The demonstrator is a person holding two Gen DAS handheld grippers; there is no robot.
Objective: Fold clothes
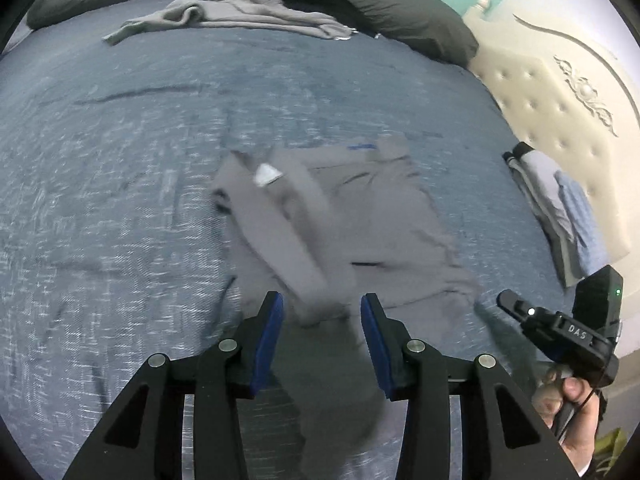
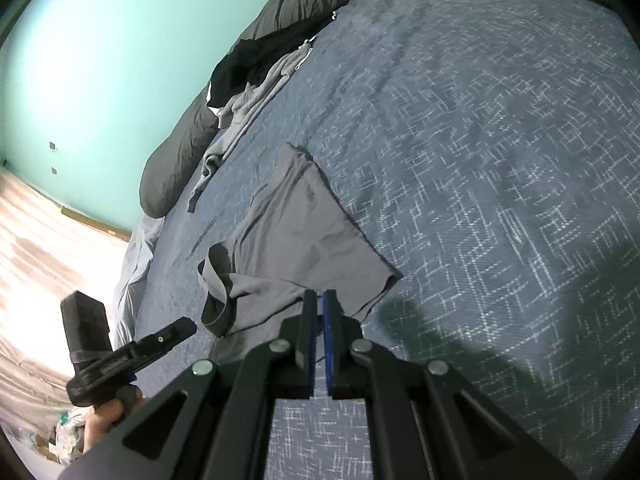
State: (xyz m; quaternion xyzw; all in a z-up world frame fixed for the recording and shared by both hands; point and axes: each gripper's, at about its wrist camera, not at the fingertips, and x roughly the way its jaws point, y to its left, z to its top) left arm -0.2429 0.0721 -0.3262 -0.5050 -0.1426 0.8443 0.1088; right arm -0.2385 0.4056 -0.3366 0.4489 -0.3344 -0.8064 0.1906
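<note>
Blue-grey patterned bedspread point(image 1: 120, 160) covers the bed, and everything else sits in relation to it. On its middle lies a grey pair of shorts point(image 1: 340, 220), partly folded and blurred in the left wrist view, with a small white tag point(image 1: 266, 174) showing on the upper layer. The right wrist view shows the same garment spread flat, its waistband loop curled up at the near end.

Along the bedspread's far edge rest dark grey pillows point(image 1: 400, 8), with a crumpled light grey garment point(image 1: 248, 12) and a black one heaped against them. At the head of the bedspread stands a cream tufted headboard point(image 1: 560, 92), and a small stack of folded clothes point(image 1: 560, 208) lies beside it. A teal wall point(image 2: 100, 60) rises beyond the pillows.

The left gripper point(image 1: 322, 312) hangs above the near end of the shorts, its blue-padded fingers point(image 1: 270, 336) spread apart and grasping nothing. The right gripper point(image 2: 319, 312) has its fingers pressed nearly together just at the near hem of the shorts; whether cloth is pinched between them I cannot tell.
</note>
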